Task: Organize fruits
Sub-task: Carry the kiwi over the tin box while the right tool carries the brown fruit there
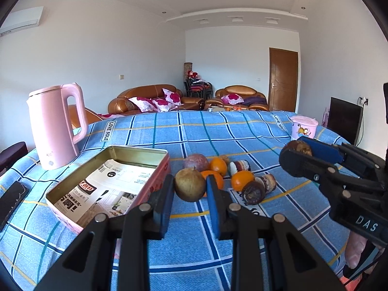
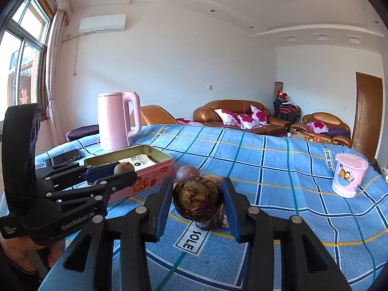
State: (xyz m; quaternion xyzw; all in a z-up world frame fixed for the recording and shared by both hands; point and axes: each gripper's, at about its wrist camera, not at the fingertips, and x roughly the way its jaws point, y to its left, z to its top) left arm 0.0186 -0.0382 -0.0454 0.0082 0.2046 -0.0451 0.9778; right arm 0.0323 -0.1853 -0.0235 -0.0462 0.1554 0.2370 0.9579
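Observation:
My left gripper [image 1: 190, 189] is shut on a brown-green round fruit [image 1: 189, 184], held just right of the open pink tin [image 1: 72, 205]. My right gripper [image 2: 197, 200] is shut on a dark brown fruit [image 2: 197, 200] above the blue checked cloth. In the left wrist view the right gripper [image 1: 297, 151] shows at the right with that fruit [image 1: 300, 147]. In the right wrist view the left gripper [image 2: 123, 169] holds its fruit [image 2: 124, 167] in front of the tin [image 2: 145, 181]. A pile of oranges [image 1: 242, 180], a purple fruit [image 1: 196, 162] and dark fruits [image 1: 253, 192] lies on the cloth.
A pink kettle [image 1: 57, 126] stands behind the tin at the left. A pink cartoon cup [image 2: 349, 175] stands far right. A black phone [image 1: 12, 197] lies at the left table edge. Printed paper lines the tin. Sofas stand beyond the table.

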